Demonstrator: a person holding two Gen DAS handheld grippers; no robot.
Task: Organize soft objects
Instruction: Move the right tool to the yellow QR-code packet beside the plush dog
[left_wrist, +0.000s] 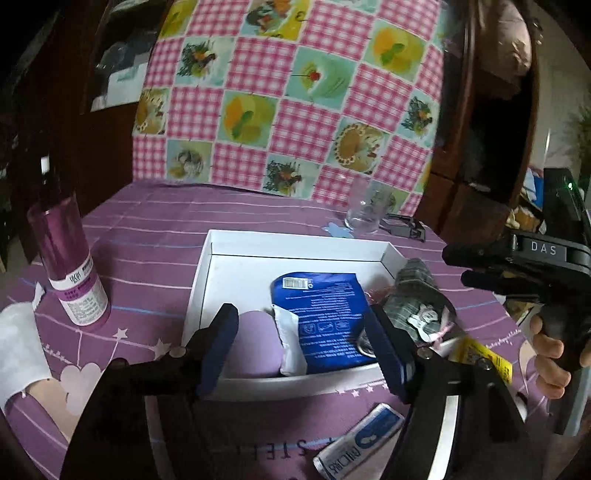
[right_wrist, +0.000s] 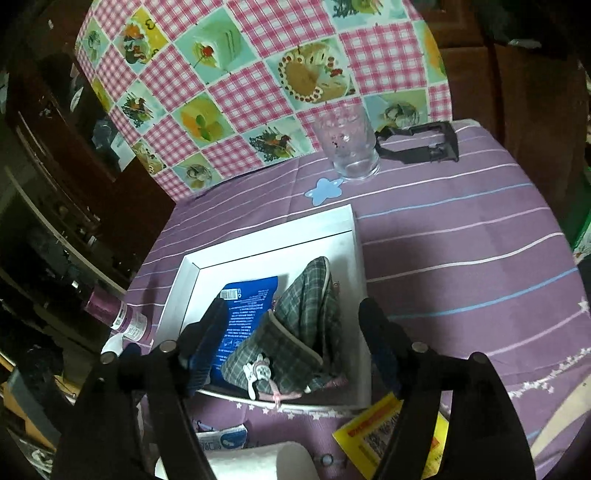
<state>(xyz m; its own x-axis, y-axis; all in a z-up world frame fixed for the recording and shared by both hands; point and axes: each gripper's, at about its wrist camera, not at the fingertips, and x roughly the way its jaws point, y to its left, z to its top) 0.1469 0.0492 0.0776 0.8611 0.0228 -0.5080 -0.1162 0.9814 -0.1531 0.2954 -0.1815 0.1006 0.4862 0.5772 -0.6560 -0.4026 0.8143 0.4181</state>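
Note:
A white shallow box (left_wrist: 221, 254) (right_wrist: 192, 273) sits on the purple tablecloth. In it lie a blue pack (left_wrist: 325, 317) (right_wrist: 243, 310), a lilac soft pad (left_wrist: 255, 343) and a grey plaid pouch (left_wrist: 413, 295) (right_wrist: 303, 332) with a bunny charm. My left gripper (left_wrist: 306, 343) is open and empty, over the box's near edge. My right gripper (right_wrist: 291, 339) is open and empty, straddling the pouch from above; it also shows in the left wrist view (left_wrist: 480, 266) at the right.
A purple bottle (left_wrist: 70, 258) (right_wrist: 118, 314) stands left of the box. A glass (left_wrist: 365, 210) (right_wrist: 347, 144) and a black holder (right_wrist: 421, 144) stand at the back. A yellow packet (right_wrist: 384, 432) (left_wrist: 480, 354) and a blue-white tissue pack (left_wrist: 362, 443) (right_wrist: 221, 439) lie in front.

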